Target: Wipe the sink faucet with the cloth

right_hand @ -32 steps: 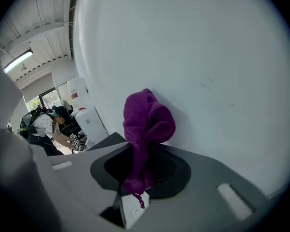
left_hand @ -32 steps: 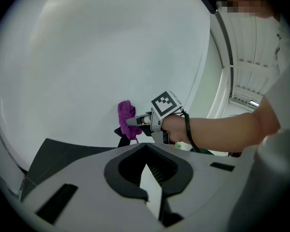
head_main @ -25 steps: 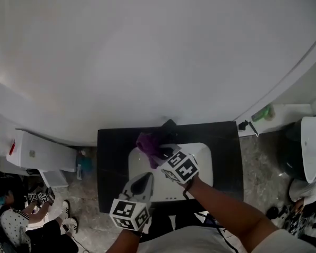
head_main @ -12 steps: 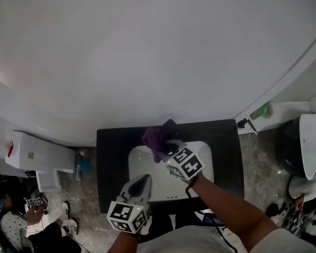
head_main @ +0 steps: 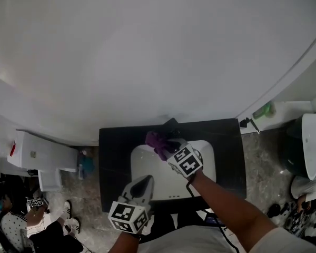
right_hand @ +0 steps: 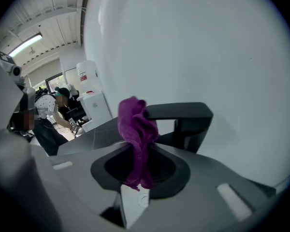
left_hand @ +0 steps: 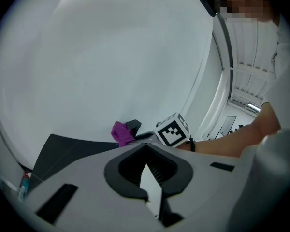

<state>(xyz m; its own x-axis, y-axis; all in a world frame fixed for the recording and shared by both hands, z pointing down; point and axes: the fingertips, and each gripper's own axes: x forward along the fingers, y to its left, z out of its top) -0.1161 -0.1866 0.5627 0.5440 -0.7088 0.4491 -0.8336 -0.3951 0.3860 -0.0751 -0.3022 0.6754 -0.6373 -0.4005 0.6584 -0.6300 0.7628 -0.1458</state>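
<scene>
The right tool (head_main: 168, 148) is clenched on a purple cloth (right_hand: 135, 124). The cloth rises in a bunched wad out of the jaws, and its top appears to lie against the left end of the black faucet (right_hand: 181, 112). The faucet stands at the far edge of the white sink (head_main: 142, 165), which is set in the dark table (head_main: 113, 162). The left tool (head_main: 143, 182) hangs near the person over the near-left rim of the sink, well apart from the faucet, with its jaws together on nothing. The step in hand looks like the wipe itself, probably early on, with contact only at the spout's end. To do it well, the grip should not slacken, since the cloth is soft and held only by its lower fold. The wad should be pressed lightly onto the top of the spout and drawn rightward along it toward the upright base. Then the wrist can turn so the cloth passes down each side and around the base. The wad should lead, so the hard tips of the tool do not knock or scratch the faucet. The left tool is best kept where it is, out of the sweep.
</scene>
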